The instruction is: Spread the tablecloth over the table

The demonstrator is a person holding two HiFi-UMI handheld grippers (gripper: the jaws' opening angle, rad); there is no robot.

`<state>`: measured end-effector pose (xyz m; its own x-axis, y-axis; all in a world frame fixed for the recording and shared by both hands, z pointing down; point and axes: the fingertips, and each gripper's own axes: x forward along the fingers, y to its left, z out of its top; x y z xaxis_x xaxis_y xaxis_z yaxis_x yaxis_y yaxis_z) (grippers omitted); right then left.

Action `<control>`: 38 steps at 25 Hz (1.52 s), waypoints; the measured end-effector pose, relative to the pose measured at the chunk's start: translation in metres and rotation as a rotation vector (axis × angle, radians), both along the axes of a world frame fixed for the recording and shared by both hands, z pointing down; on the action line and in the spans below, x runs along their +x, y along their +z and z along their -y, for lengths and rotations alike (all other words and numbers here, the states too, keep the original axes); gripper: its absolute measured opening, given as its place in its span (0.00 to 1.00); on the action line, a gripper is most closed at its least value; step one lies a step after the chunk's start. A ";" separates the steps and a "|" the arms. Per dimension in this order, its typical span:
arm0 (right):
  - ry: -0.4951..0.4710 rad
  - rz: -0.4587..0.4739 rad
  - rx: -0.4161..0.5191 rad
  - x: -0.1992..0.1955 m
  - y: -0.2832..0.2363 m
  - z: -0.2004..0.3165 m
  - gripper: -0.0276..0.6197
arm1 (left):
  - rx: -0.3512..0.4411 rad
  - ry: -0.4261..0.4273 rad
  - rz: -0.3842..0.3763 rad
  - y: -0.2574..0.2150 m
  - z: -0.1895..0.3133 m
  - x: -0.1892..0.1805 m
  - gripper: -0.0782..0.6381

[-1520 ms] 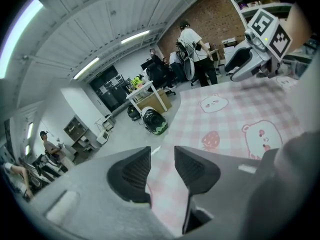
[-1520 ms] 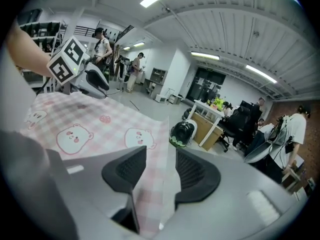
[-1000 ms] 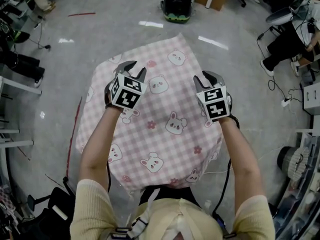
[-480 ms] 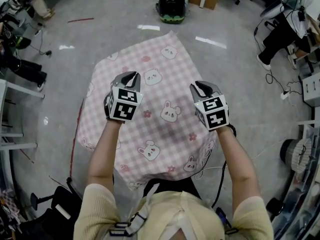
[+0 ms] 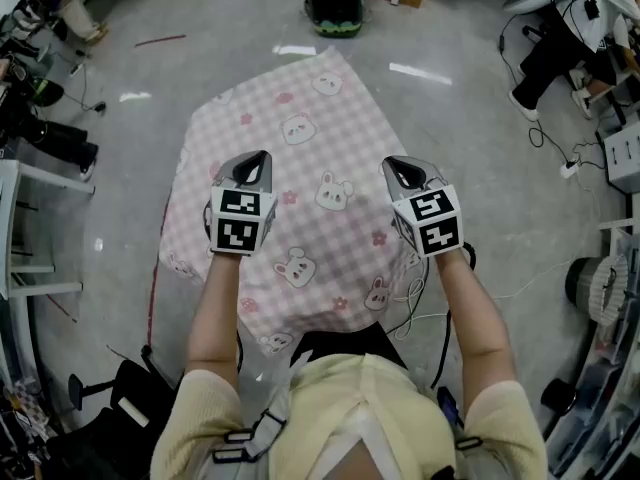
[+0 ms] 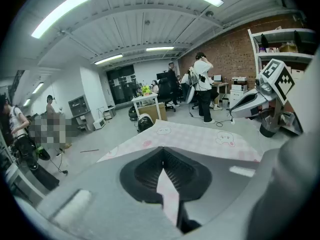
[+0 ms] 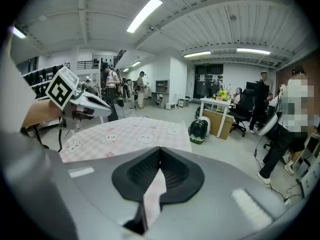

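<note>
One pink-and-white checked fabric tablecloth (image 5: 300,128) printed with cartoon animals, and two grey two-jaw grippers. The tablecloth lies spread ahead of the person, long axis running away from them, far corner towards a black rounded bag (image 5: 335,3) on the grey floor (image 5: 480,168). The left gripper (image 5: 262,158) and right gripper (image 5: 392,165), side by side over its nearer half, are each clamped tight on a pinch of it.

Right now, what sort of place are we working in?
Probably an open-plan lab or workshop-style office: a brick wall with shelves, a white desk out on the bare grey floor, and strip lights on a ribbed industrial ceiling.
</note>
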<state>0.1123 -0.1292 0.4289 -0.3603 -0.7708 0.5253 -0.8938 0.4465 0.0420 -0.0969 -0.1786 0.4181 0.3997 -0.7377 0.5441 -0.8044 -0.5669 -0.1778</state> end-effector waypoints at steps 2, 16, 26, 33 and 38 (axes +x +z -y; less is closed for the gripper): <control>0.006 0.018 0.010 0.001 -0.005 -0.009 0.05 | 0.003 -0.017 -0.031 -0.005 -0.012 -0.001 0.12; 0.070 0.206 0.006 -0.001 -0.015 -0.054 0.05 | -0.022 -0.137 -0.165 -0.011 -0.088 -0.005 0.12; 0.079 0.250 -0.021 -0.015 -0.013 -0.072 0.05 | -0.066 -0.209 -0.198 -0.002 -0.117 -0.035 0.12; 0.090 0.227 -0.042 -0.016 -0.006 -0.075 0.05 | -0.118 -0.218 -0.195 0.021 -0.123 -0.048 0.12; 0.084 0.211 -0.054 -0.016 -0.002 -0.076 0.05 | -0.127 -0.225 -0.201 0.030 -0.121 -0.049 0.12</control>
<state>0.0964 -0.0532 0.4267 -0.4023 -0.7754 0.4868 -0.9144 0.3669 -0.1714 -0.1462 -0.0575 0.4484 0.3431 -0.7509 0.5643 -0.9238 -0.3784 0.0580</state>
